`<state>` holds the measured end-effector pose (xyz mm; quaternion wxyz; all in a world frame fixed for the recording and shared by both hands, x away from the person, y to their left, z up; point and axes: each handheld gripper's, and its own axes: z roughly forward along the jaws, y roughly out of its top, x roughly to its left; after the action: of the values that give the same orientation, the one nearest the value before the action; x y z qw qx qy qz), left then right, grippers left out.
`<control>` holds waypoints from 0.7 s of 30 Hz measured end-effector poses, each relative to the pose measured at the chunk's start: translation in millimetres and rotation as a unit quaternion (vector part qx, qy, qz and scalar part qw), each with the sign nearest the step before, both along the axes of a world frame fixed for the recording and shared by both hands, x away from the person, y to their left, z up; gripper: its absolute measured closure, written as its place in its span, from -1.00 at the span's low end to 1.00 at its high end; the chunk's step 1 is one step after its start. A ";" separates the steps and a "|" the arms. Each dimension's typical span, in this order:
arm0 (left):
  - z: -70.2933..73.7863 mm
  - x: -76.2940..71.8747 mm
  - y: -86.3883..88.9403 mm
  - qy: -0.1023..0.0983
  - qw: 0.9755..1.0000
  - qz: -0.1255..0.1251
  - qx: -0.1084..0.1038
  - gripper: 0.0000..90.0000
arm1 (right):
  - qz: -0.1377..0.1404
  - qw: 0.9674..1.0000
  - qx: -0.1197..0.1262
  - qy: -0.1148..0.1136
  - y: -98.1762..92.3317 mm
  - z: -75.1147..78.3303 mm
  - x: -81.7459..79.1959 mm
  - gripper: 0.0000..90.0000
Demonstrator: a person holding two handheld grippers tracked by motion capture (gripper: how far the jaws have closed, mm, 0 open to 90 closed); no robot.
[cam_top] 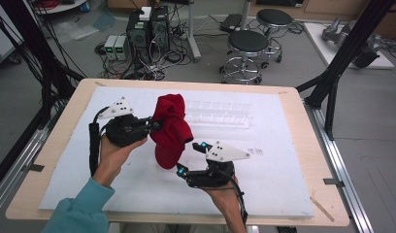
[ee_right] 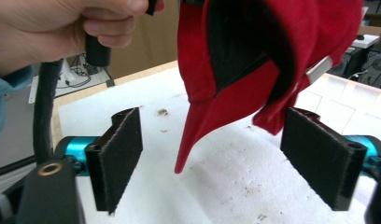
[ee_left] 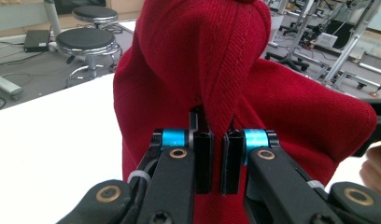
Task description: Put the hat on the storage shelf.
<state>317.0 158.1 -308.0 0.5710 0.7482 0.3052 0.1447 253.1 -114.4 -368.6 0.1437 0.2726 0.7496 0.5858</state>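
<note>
A red cap (cam_top: 171, 128) hangs in the air above the white foam board (cam_top: 283, 184), its brim pointing down. My left gripper (cam_top: 156, 124) comes in from the left and is shut on a fold of the cap's fabric (ee_left: 216, 70); in the left gripper view the jaws (ee_left: 216, 140) pinch the cloth tightly. My right gripper (cam_top: 190, 158) sits low, just right of and below the cap, and stands open. In the right gripper view the cap (ee_right: 254, 60) dangles between and above the wide-apart pads (ee_right: 118, 154) without touching them.
A clear plastic rack (cam_top: 218, 114) lies on the board behind the cap. The wooden table edge (cam_top: 50, 145) frames the board. Stools (cam_top: 248, 43), computer boxes (cam_top: 147, 29) and cables stand on the floor beyond. A black frame post (cam_top: 341, 63) rises at the right.
</note>
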 end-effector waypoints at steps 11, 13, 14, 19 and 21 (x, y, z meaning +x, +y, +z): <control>9.0 -1.1 -15.2 -0.006 1.000 -0.009 -0.015 0.92 | -0.004 1.000 -0.002 0.015 7.4 -6.6 10.1 0.13; 9.2 -1.5 -16.0 -0.006 1.000 -0.010 -0.018 0.92 | 0.003 1.000 0.003 0.020 7.9 -7.1 12.6 0.28; 9.2 -1.5 -16.0 -0.006 1.000 -0.010 -0.018 0.92 | 0.004 1.000 0.000 0.024 8.2 -7.0 13.1 0.39; 10.1 -2.9 -15.7 -0.011 1.000 -0.010 -0.018 0.92 | 0.016 0.999 0.004 0.033 9.6 -7.2 14.4 0.81; 10.1 -2.9 -15.3 -0.011 1.000 -0.012 -0.017 0.92 | 0.023 0.999 0.008 0.039 10.1 -7.4 15.2 0.85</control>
<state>314.1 142.8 -297.9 0.5888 0.7404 0.2924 0.1404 268.3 -104.3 -376.0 0.0988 0.2788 0.7557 0.5843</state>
